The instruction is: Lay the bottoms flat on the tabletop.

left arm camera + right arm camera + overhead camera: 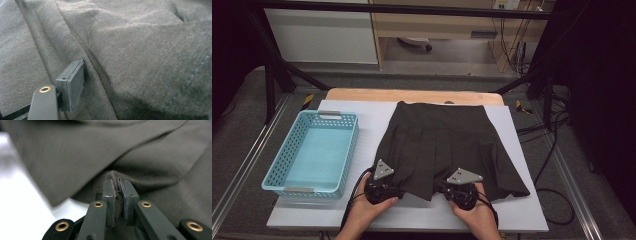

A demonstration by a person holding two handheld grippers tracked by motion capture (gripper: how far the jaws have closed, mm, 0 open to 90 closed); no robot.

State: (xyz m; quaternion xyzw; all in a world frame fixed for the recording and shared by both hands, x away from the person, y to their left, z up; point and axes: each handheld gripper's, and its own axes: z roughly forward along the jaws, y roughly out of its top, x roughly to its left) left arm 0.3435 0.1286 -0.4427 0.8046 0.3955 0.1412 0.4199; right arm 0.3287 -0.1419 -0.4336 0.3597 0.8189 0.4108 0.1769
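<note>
Right gripper view: right gripper (117, 202) pinching skirt (140, 152) hem; left gripper's (75, 82) spread unclear.

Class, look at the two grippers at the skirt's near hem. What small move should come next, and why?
Probably closing the left gripper on the hem. The right gripper is already shut on a pinch of the dark skirt, with cloth bunched between its pads. In the left gripper view one pad lies against the fabric with no pinch to be seen. Both edges need holding before the skirt can be lifted or folded evenly.
</note>
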